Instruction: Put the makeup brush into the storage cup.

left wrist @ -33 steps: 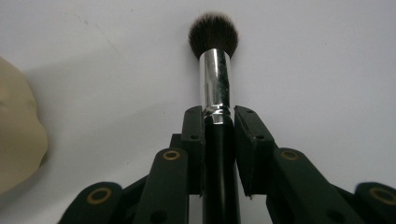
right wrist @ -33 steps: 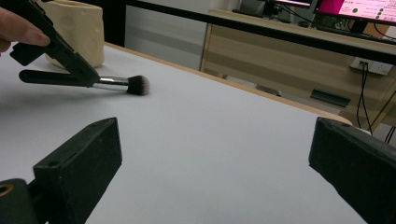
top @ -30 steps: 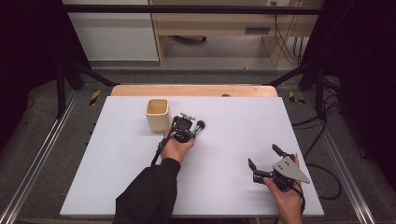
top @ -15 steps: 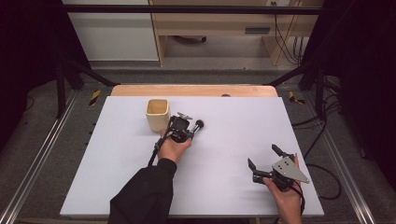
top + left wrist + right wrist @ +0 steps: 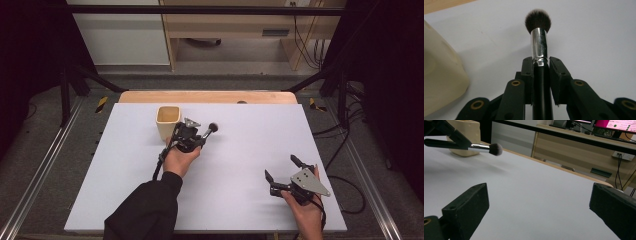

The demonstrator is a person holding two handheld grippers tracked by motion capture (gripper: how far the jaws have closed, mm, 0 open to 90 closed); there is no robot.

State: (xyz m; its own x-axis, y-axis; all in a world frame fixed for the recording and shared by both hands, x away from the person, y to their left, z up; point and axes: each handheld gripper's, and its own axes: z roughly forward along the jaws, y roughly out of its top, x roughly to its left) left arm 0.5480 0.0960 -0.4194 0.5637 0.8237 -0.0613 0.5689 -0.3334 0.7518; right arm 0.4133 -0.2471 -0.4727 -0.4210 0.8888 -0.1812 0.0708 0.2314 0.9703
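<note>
Nearest the person, the right hand-held gripper [image 5: 283, 172] is seen where it was a second ago, low over the white tabletop [image 5: 250, 150] at its right front, its jaws spread wide with nothing between them. Farther in, the left hand-held gripper [image 5: 197, 134] has been carried a little away from the person and upward since the earlier frames, so that it now sits just beside the cream cup [image 5: 168, 121]. Its jaws are clamped on the black handle of a makeup brush [image 5: 538, 40] (the grip lies just below the silver ferrule), and the dark bristle head [image 5: 213, 127] is pointed away to the right, off the tabletop, as its shadow in the right gripper view suggests. The cup stands upright near the far edge; its inside appears bare, though little of its bottom can be made out from above.
</note>
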